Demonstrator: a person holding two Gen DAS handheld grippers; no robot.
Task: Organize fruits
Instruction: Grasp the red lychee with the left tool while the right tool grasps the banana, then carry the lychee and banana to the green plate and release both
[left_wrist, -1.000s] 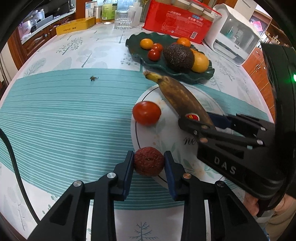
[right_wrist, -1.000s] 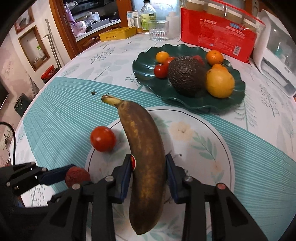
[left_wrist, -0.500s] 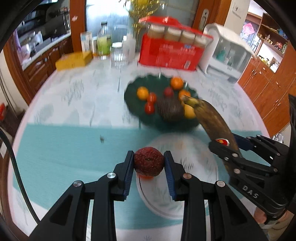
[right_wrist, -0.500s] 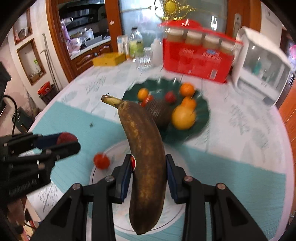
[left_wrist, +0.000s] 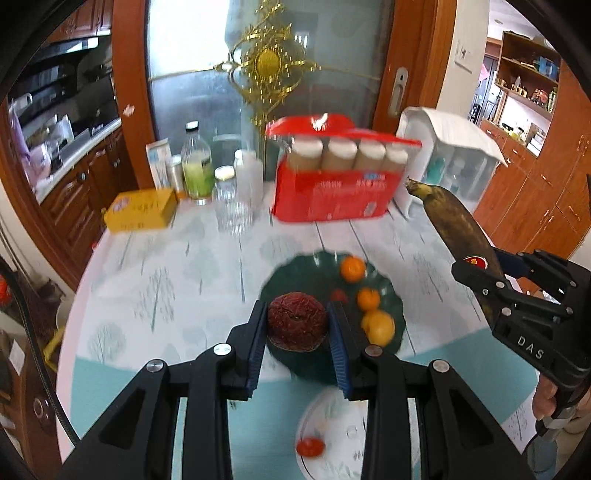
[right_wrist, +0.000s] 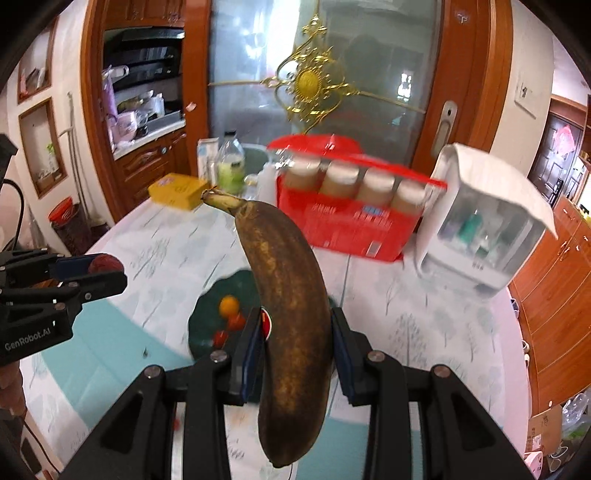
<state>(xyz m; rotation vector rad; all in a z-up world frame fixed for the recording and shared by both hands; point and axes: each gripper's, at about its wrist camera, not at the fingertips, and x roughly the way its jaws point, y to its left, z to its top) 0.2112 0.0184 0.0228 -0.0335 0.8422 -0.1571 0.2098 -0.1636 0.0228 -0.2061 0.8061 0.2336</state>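
Observation:
High above the table, my left gripper (left_wrist: 297, 325) is shut on a rough dark red lychee (left_wrist: 297, 320). Below it lies the dark green fruit plate (left_wrist: 280, 280) with oranges (left_wrist: 352, 268) and a yellow fruit (left_wrist: 378, 326). My right gripper (right_wrist: 297, 349) is shut on a brown overripe banana (right_wrist: 291, 306), stem end pointing up and left. That banana (left_wrist: 458, 229) and right gripper (left_wrist: 487, 275) also show at the right of the left wrist view. A red tomato (left_wrist: 310, 446) stays on the white plate (left_wrist: 332, 417) below. The left gripper (right_wrist: 107, 271) appears at the left of the right wrist view.
At the table's back stand a red box of jars (left_wrist: 332, 184), a white appliance (left_wrist: 450, 162), bottles (left_wrist: 197, 166), a clear glass (left_wrist: 231, 210) and a yellow box (left_wrist: 140, 210). Wooden cabinets and a glass door lie behind. A person's hand (left_wrist: 546, 402) holds the right gripper.
Both grippers have risen well above the table, carrying the lychee and the banana with them. The views now tilt up toward the back of the table and the door.

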